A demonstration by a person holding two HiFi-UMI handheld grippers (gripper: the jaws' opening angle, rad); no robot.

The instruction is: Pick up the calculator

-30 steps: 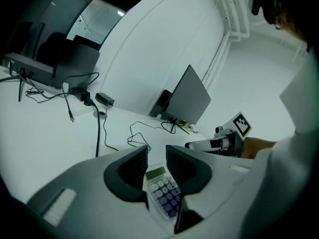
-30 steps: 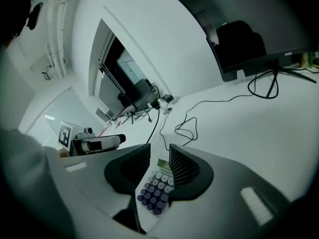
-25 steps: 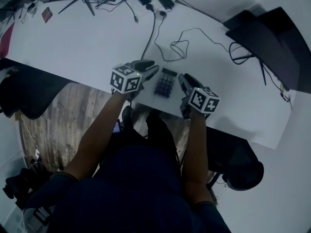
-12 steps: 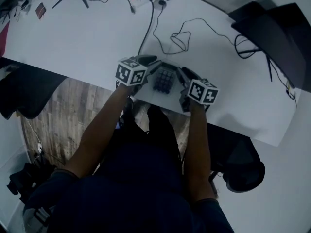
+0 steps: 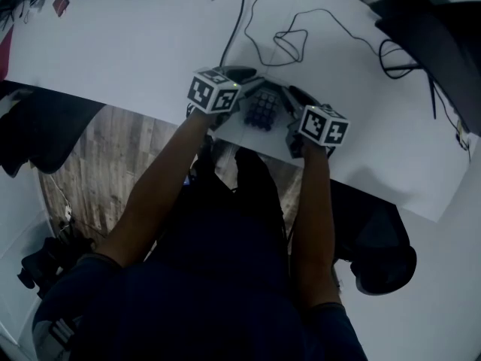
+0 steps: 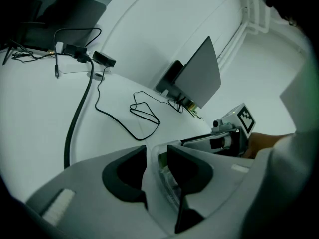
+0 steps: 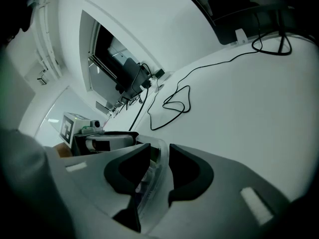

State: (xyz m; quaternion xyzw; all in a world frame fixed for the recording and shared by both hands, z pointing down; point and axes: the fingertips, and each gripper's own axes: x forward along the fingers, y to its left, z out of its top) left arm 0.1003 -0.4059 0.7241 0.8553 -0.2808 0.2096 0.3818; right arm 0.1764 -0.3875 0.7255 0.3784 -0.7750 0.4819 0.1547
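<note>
The calculator (image 5: 261, 110), dark-keyed in a clear case, lies near the front edge of the white table (image 5: 135, 51), between my two grippers. My left gripper (image 5: 249, 83) is at its left side. In the left gripper view its jaws (image 6: 156, 151) have just been opening; the calculator's edge (image 6: 167, 176) sits between them with a slit beside the left pad. My right gripper (image 5: 288, 101) is at its right side. In the right gripper view the pads (image 7: 159, 151) press on the calculator's edge (image 7: 149, 176).
A thick black cable (image 5: 237, 28) and a thin looped cord (image 5: 289, 40) lie on the table just beyond the calculator. A dark screen (image 5: 436, 43) stands at the right. The table's front edge runs just below the grippers, above wood floor (image 5: 113, 164) and a chair (image 5: 376, 239).
Both grippers and the calculator have sunk toward the table and sit higher in the picture. They now lie close over the table surface near its front edge.
</note>
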